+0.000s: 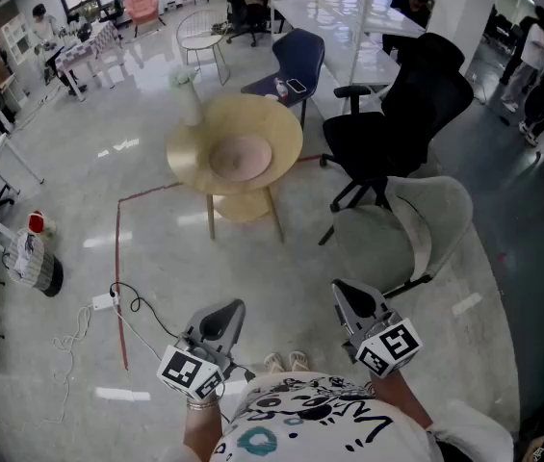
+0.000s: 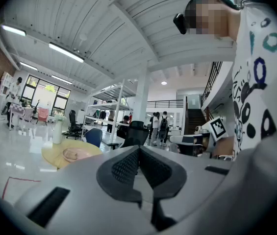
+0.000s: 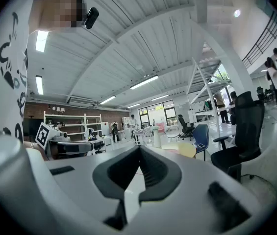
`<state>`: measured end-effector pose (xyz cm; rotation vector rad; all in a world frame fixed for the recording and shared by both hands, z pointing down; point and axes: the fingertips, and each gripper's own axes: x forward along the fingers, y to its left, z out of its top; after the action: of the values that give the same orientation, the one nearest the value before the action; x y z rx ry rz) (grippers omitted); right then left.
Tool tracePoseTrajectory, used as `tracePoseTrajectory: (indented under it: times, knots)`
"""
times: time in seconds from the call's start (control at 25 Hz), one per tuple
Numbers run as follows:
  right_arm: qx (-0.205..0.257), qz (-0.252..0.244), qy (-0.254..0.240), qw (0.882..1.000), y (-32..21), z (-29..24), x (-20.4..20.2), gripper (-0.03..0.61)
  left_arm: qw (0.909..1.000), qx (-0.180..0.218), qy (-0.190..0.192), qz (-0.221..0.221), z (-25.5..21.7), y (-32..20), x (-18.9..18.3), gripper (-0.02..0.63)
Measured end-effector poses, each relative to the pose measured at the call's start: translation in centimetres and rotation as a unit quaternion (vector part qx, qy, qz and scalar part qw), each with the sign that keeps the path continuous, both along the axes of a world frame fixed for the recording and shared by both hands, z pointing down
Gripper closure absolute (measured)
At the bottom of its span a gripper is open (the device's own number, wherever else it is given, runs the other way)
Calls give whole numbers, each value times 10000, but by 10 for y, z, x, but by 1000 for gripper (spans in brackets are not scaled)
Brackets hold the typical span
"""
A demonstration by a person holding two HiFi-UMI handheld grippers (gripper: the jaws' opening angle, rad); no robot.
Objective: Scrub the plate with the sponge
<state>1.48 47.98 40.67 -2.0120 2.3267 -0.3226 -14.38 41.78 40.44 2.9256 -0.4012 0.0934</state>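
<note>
A pink plate (image 1: 241,156) lies on a round yellow table (image 1: 183,150) some way ahead of me; it also shows in the left gripper view as the plate (image 2: 77,154). No sponge can be made out. My left gripper (image 1: 227,313) is held near my body, jaws shut and empty. My right gripper (image 1: 349,295) is beside it, also shut and empty. In the left gripper view the left gripper (image 2: 138,151) points level toward the table. The right gripper (image 3: 139,151) faces the same table (image 3: 187,149) from farther right.
A tall pale bottle (image 1: 187,96) stands on the table's far left. A black office chair (image 1: 399,123), a grey shell chair (image 1: 430,221) and a blue chair (image 1: 296,61) surround it. Red tape (image 1: 117,258) and a white cable with power strip (image 1: 104,302) lie on the floor at left.
</note>
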Motion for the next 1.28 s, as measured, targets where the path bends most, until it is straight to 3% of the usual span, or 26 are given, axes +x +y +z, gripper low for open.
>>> tracePoseTrajectory:
  times: [0.52,0.68,0.92,1.28]
  knots:
    - [-22,-59,222,9997,2,-5,-5,552,10000,28,-1,9,1,-2,6,598]
    - [78,24,45,10000,4,-9,-4,552,9999,20,28,107,-3,-1,7,598]
    - [110,-106,-24,9999,-8,-4,-17,552,9997,-80,-140,174,15,1,-8,598]
    - [21,-172,163,9997,-21,0,-37,551,9999,-133,29,106,16,-18,-20,598]
